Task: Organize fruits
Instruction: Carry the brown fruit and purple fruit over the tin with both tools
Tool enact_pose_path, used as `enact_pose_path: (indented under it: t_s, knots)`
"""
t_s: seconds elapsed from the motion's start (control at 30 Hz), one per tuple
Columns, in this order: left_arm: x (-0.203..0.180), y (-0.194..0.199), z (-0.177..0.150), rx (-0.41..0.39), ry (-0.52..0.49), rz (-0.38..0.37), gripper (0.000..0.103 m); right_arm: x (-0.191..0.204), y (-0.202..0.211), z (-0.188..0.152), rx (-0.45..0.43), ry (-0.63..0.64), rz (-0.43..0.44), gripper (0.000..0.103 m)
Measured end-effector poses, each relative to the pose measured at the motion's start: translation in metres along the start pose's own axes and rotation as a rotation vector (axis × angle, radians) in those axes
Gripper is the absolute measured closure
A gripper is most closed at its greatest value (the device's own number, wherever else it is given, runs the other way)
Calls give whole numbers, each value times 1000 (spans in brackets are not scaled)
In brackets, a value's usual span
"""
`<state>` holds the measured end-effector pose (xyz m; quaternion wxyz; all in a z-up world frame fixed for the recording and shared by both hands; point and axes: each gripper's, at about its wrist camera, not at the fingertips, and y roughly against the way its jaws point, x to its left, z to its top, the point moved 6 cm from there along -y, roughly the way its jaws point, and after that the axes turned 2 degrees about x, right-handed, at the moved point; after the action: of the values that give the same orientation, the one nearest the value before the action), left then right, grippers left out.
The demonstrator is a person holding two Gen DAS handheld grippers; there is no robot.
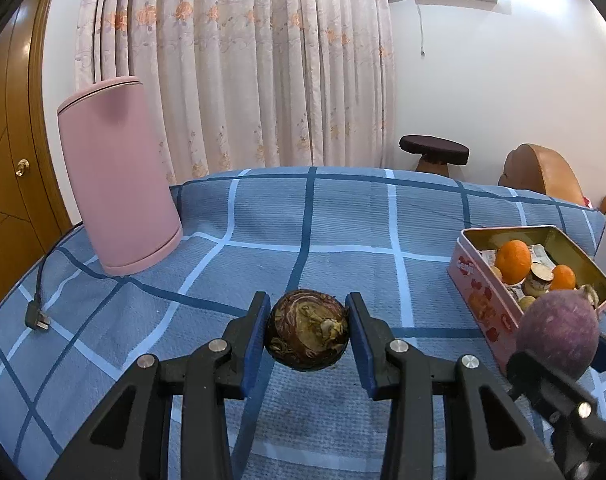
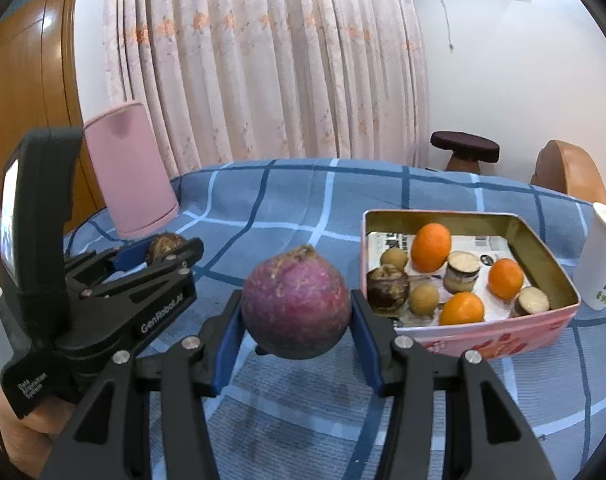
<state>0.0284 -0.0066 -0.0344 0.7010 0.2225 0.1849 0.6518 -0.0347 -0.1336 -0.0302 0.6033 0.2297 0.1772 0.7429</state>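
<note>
My left gripper (image 1: 308, 330) is shut on a dark brown, round water chestnut (image 1: 308, 330), held above the blue checked cloth. In the right wrist view that gripper (image 2: 165, 252) shows at the left with the chestnut (image 2: 165, 245) between its blue pads. My right gripper (image 2: 296, 312) is shut on a big purple round fruit (image 2: 296, 307), which also appears at the right of the left wrist view (image 1: 557, 330). To the right stands a pink tin box (image 2: 483, 334) with oranges (image 2: 431, 247), small brown fruits and cut pieces on paper inside; the same tin box (image 1: 487, 308) shows in the left wrist view.
A tall pink cylinder (image 1: 117, 184) stands at the table's far left, with a black plug and cord (image 1: 38, 318) beside it. A white cup (image 2: 603, 258) stands right of the tin. Behind the table are curtains, a dark stool (image 1: 433, 150) and a brown chair back (image 1: 543, 178).
</note>
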Motion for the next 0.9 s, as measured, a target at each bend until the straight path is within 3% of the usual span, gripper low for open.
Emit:
enact_pose_path:
  t_s: [0.9]
  knots:
    - [-73, 17, 0, -28, -45, -130, 62, -69, 41, 0, -82, -94, -72, 50]
